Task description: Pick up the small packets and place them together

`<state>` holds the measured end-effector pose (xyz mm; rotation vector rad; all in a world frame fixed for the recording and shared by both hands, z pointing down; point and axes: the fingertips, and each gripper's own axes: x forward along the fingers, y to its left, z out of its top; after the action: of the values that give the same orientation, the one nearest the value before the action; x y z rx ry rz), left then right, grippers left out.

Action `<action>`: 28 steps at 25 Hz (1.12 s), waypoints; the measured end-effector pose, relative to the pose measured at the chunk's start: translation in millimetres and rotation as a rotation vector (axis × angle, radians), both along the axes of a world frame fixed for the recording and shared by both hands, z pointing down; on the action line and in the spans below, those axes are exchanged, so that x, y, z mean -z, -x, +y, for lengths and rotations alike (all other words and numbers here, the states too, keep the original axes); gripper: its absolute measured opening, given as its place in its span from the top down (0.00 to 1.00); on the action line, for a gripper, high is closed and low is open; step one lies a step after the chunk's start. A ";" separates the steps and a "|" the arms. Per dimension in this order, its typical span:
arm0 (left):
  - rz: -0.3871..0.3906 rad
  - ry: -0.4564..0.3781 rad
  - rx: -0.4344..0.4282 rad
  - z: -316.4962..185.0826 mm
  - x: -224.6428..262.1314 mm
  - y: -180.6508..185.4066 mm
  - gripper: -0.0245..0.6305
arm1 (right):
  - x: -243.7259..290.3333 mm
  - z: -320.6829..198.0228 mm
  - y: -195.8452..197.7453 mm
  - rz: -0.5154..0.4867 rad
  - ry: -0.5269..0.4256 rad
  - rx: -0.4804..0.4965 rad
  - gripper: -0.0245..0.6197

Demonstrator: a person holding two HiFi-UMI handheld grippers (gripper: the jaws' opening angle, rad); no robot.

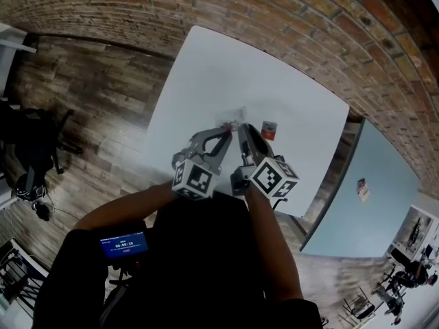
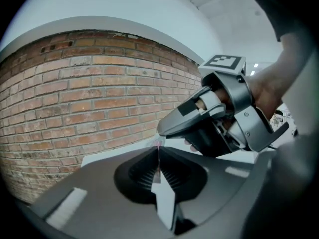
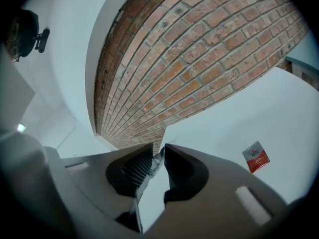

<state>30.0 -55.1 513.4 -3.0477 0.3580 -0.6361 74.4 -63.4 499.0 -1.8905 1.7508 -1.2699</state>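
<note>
**Grey jaws, a packet in each**

My left tool (image 2: 158,152) is closed tight on a thin packet (image 2: 158,177) with a pink tip, seen edge-on between the pads. My right tool (image 3: 158,152) sits tip to tip beside it and pinches a pale packet (image 3: 149,176) at its crinkled end, with the jaws slightly apart around it. Both hang above the white counter (image 1: 226,67). A red packet (image 3: 255,157) lies flat on the counter, near the right tool's right side and not touching it. A brick wall (image 3: 199,59) runs behind the counter.
</note>
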 end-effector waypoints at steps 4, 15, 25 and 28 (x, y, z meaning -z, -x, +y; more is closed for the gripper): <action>0.001 -0.003 -0.008 1.6 -1.2 5.8 0.94 | -5.6 -0.8 4.0 0.007 0.018 0.023 0.87; 0.039 0.184 -0.077 11.2 -6.3 7.1 0.80 | -14.6 19.3 -6.3 0.042 0.019 0.090 0.92; -0.008 0.401 -0.060 -0.5 -36.7 17.2 0.68 | -2.3 55.9 -20.0 0.225 -0.063 0.364 0.92; -0.021 0.532 -0.100 9.3 -49.1 16.1 0.68 | 4.5 63.4 -11.0 0.228 -0.102 0.454 0.92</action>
<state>13.9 -45.8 562.5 -3.5192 0.0324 -0.8799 85.5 0.0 494.5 -1.6925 2.4174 -1.1014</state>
